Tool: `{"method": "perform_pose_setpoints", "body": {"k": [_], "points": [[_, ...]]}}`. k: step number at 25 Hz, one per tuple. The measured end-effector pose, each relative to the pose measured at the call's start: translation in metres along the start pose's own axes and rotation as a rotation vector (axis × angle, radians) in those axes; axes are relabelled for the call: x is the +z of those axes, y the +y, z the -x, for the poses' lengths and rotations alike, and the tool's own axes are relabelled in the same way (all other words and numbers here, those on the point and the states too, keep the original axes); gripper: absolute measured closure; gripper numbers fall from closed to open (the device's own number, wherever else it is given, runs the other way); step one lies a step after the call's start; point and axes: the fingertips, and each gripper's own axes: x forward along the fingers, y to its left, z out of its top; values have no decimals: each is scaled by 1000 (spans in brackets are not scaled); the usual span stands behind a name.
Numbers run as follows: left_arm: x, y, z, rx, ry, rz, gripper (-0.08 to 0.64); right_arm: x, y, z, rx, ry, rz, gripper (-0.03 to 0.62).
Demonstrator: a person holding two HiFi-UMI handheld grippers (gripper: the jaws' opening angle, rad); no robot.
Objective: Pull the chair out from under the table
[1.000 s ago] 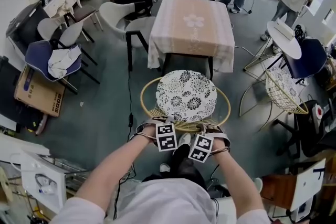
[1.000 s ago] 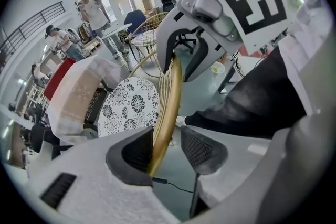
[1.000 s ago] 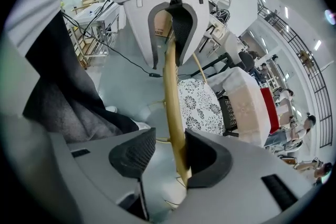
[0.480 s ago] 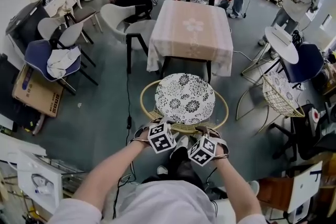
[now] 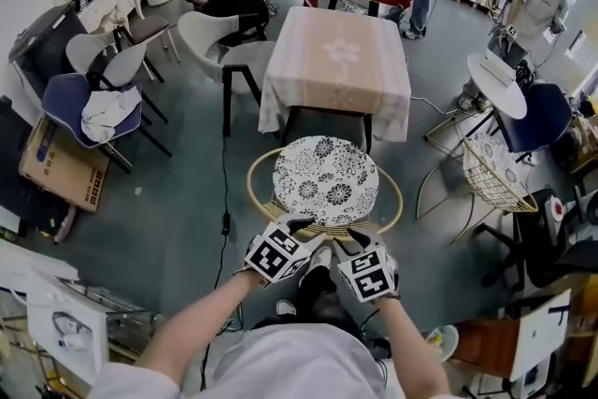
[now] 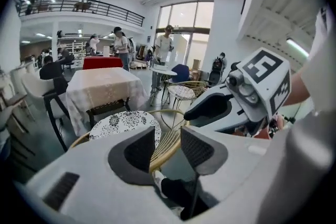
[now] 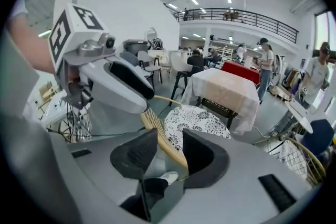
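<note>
Cardboard box (image 5: 51, 165) on floor — blue chair (image 5: 58, 96) beside.

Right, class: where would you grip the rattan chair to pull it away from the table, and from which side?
The chair by its near rim, from the side away from the table: the rim is a thin hoop jaws can straddle, and pulling there likely draws it straight back.

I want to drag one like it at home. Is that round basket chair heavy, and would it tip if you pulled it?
Probably light: the chair is thin woven cane, mostly open. Its hoop looks wide, so tipping seems unlikely. The flowery cushion seems only laid on the seat and might slide in a sharp pull.
</note>
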Motion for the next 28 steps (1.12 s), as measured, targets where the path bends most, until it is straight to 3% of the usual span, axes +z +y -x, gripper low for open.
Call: {"method": "perform_pose_setpoints", "body": {"k": [5, 9, 16, 22, 28], "points": [[17, -6, 11, 25, -96, 118, 407, 20, -8, 18, -59, -98, -179, 525], [30, -7, 24, 87, -184, 185, 471, 37, -7, 33, -82, -169, -250, 557], [56, -18, 45, 171, -273, 160, 552, 68, -3, 58, -115, -280, -259, 582], [61, -26, 53, 214, -282, 105, 554, 80, 3, 69, -115, -343, -270, 591], [62, -18, 57, 264, -302, 132, 555, 80, 3, 69, -136, -347, -282, 591]]}}
